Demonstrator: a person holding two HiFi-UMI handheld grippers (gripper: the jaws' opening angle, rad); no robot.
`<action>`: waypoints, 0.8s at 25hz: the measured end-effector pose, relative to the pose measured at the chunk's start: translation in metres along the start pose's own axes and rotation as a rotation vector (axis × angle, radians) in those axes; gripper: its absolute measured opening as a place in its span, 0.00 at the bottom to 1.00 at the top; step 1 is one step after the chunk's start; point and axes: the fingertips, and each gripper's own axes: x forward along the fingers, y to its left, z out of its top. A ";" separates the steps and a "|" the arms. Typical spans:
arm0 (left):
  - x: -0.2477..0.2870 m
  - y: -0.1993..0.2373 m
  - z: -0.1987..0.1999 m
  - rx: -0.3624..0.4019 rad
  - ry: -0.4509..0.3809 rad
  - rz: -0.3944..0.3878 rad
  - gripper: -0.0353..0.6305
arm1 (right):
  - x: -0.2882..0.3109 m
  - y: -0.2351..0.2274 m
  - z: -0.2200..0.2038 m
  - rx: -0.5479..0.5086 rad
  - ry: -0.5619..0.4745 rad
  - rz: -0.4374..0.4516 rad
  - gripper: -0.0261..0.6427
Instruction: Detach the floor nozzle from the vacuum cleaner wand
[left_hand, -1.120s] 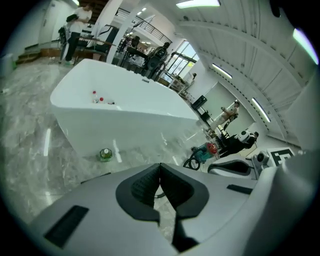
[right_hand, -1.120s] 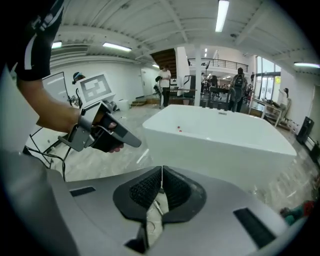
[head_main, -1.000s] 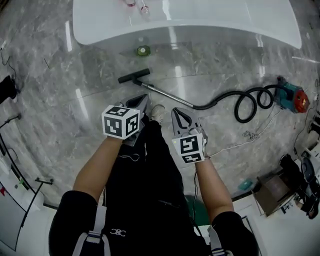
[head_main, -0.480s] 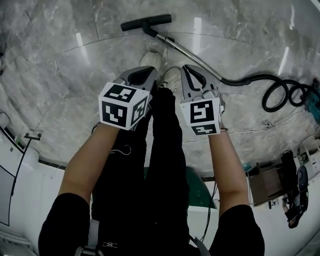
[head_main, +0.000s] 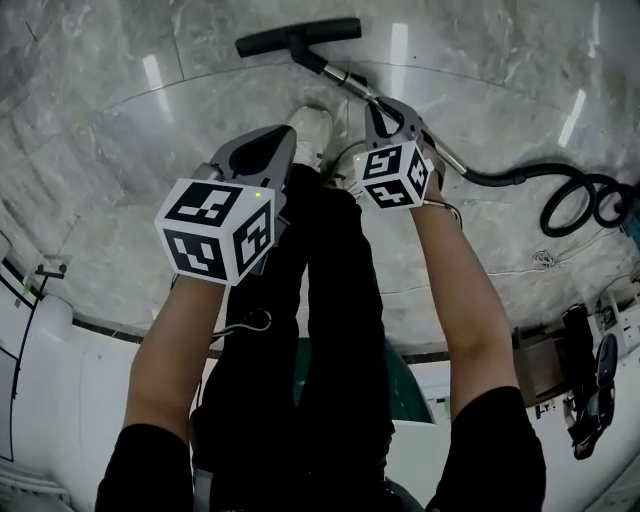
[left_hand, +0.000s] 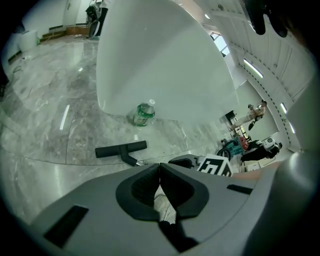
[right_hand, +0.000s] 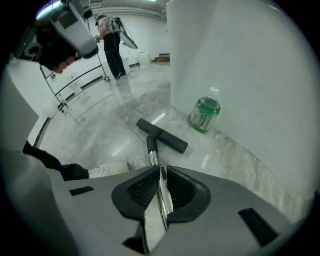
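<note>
**Mia:** Where is the floor nozzle (head_main: 298, 37)?

**Ben:** It lies flat on the grey floor (head_main: 120, 150), ahead of the person's white shoe (head_main: 310, 125). It is on the end of the shiny wand (head_main: 345, 75).

**Mia:** What about the left gripper (left_hand: 159, 165)?

**Ben:** Its jaws are closed and they hold nothing. It hangs over the shoe.

**Mia:** And the right gripper (right_hand: 161, 169)?

**Ben:** It is right over the wand, a bit back from the nozzle. Its jaws have just been opening a tiny bit, so there is only a thin crack. The wand shows in the crack, but the jaws do not squeeze it.

**Mia:** Anything else?

**Ben:** A green bottle (right_hand: 205, 114) stands past the nozzle.
</note>
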 end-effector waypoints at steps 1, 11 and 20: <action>0.001 0.006 -0.005 -0.013 0.001 0.002 0.07 | 0.015 0.002 -0.010 -0.033 0.034 0.010 0.10; 0.006 0.045 -0.048 -0.122 -0.014 0.041 0.07 | 0.125 0.013 -0.080 -0.159 0.297 0.031 0.25; 0.009 0.065 -0.042 -0.142 -0.033 0.064 0.07 | 0.149 0.018 -0.089 -0.183 0.320 0.096 0.28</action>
